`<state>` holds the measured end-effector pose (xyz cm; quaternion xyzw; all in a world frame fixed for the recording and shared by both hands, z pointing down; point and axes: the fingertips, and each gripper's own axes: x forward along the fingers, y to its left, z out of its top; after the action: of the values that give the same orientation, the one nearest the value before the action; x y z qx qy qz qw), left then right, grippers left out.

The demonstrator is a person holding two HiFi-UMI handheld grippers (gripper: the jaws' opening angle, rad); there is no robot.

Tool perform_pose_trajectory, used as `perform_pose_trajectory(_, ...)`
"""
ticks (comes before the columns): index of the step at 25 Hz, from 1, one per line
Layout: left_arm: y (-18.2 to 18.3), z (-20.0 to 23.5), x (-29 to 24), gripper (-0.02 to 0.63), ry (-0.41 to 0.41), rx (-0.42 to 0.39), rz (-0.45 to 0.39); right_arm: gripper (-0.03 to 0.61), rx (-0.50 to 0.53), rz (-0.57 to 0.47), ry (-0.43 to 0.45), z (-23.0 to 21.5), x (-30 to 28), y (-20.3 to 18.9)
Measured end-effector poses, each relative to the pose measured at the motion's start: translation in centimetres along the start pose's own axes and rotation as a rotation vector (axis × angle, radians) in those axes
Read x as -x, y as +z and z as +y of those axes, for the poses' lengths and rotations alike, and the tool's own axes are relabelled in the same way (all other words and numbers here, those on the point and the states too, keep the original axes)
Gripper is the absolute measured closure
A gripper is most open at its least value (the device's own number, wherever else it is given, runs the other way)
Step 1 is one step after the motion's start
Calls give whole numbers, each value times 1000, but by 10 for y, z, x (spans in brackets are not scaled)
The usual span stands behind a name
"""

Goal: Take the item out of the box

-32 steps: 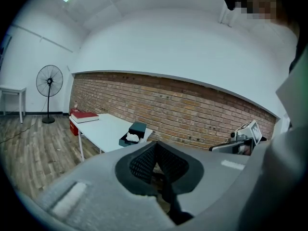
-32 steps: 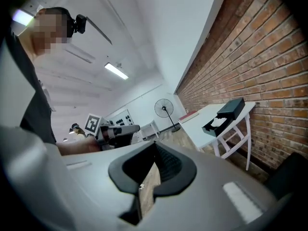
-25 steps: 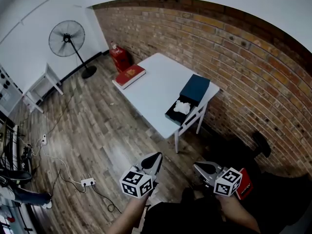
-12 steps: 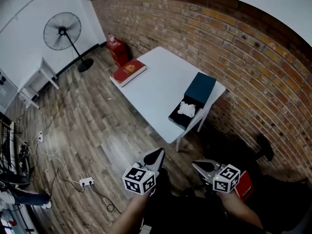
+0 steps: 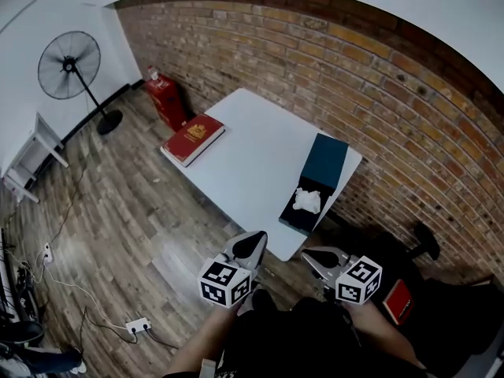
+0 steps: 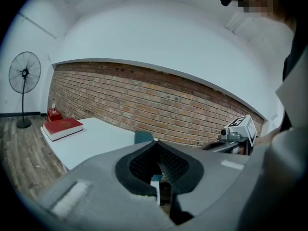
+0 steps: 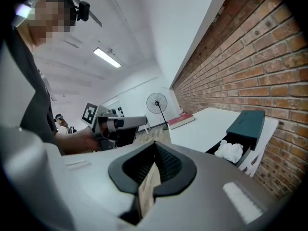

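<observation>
- Both claws hang low in front of the person, short of the table (image 5: 252,152). The left gripper (image 5: 253,242) has its jaws pressed together with nothing between them, and the right gripper (image 5: 310,256) is closed and empty too.
- Ahead of the right gripper, a little to its right, the dark box (image 5: 292,220) lies open at the near corner of the table, well apart from both claws.
- The item (image 5: 307,201) is inside this box: a white, crumpled lump, maybe cloth or paper.
- I judge it light and soft, so it will squash and not slip. The jaws must open first, then pinch a raised fold on its top.
- Beyond it lies the teal lid (image 5: 325,161).
- Far ahead of the left gripper, to its left, lies a red book (image 5: 194,138).
</observation>
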<state>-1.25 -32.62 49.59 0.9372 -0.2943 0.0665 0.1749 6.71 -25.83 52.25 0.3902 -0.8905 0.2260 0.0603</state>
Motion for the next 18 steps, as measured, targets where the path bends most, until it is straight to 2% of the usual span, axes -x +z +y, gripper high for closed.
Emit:
perform_pose_trajectory(6,-5,26,-18,609,-45,35,23,580,13,46,-74,-16,-18,-5)
perform_pose_trajectory(12,-8,40,-49,609,-61,64,58,580,16,92,-154,-62,-18,-5)
perform_pose_trajectory(18,-3,43,-76,609,-73,43,95,580,45,156,-183,-107,-29,-4)
